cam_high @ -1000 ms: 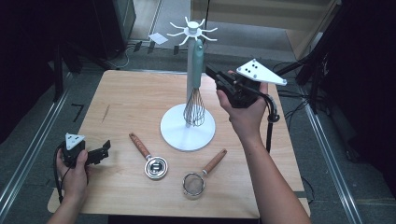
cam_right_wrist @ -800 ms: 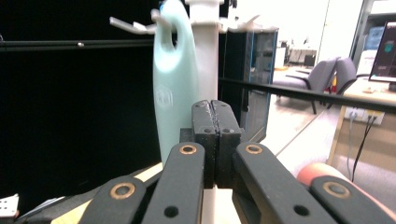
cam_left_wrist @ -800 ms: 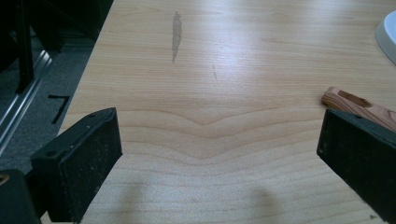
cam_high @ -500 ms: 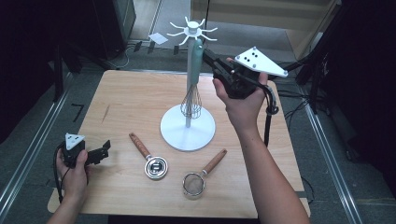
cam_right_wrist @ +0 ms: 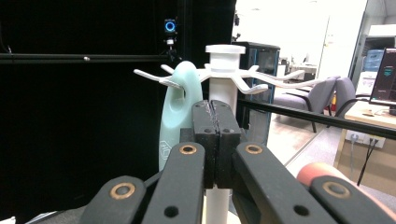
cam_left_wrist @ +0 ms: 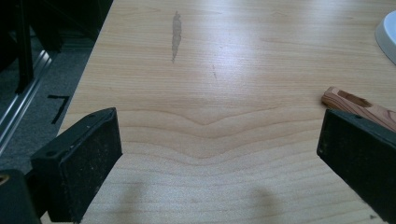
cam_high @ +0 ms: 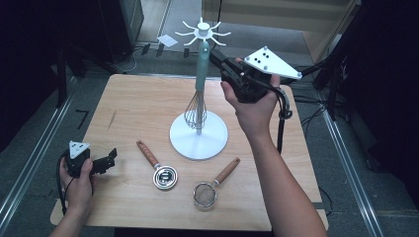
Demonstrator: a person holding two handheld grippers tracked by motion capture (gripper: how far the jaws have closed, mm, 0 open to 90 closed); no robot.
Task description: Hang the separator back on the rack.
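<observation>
Hanging upright from a hook of the white stand [cam_high: 198,140] mid-desk, the mint-handled wire whisk [cam_high: 199,84] points down; right gripper [cam_high: 216,56], shut empty, beside it; left gripper [cam_high: 111,157] open near the desk's left edge, wooden-handled scoop [cam_high: 156,166] and strainer [cam_high: 213,186] lying nearby.

Lab or office: wooden table [cam_high: 138,108] between dark rigs (office chairs [cam_right_wrist: 322,100], monitor [cam_right_wrist: 385,77] behind).
</observation>
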